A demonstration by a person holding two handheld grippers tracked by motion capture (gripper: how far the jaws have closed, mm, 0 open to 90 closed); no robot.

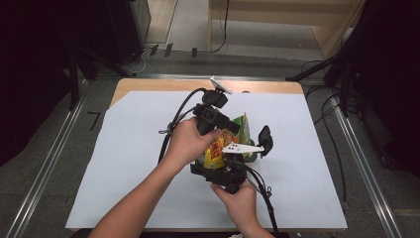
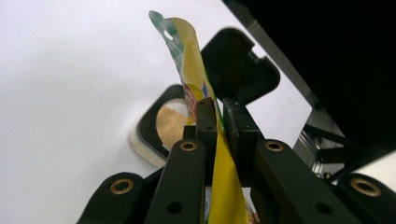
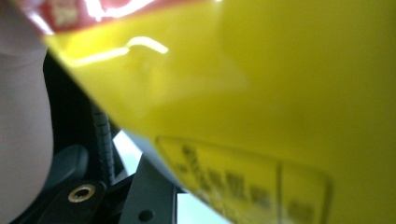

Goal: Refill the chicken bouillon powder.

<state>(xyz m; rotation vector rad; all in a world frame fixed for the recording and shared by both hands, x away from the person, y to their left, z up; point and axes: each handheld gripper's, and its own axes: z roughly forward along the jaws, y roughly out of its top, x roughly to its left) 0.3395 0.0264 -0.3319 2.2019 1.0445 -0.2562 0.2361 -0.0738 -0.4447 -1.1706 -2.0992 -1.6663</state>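
A yellow and green snack bag (image 1: pixel 216 151) stands upright at the middle of the white sheet (image 1: pixel 129 163). My left gripper (image 1: pixel 232 128) comes in from above and is shut on the bag's upper edge (image 2: pixel 187 51), both pads (image 2: pixel 206 116) pinching the foil. My right gripper (image 1: pixel 219 166) holds the bag's lower part from the near side. In the right gripper view the yellow foil (image 3: pixel 257 93) lies against a ribbed pad (image 3: pixel 103 135) and hides the other jaw. Just behind the bag is a black container (image 2: pixel 149 126) with tan crumbs, its lid (image 2: pixel 238 65) raised.
The white sheet covers most of a wooden table (image 1: pixel 148 84). Cables (image 1: pixel 257 183) trail from both grippers over the sheet. Metal rails (image 1: pixel 44 168) run along both sides of the table. A hand (image 3: pixel 18 116) sits close to my right gripper.
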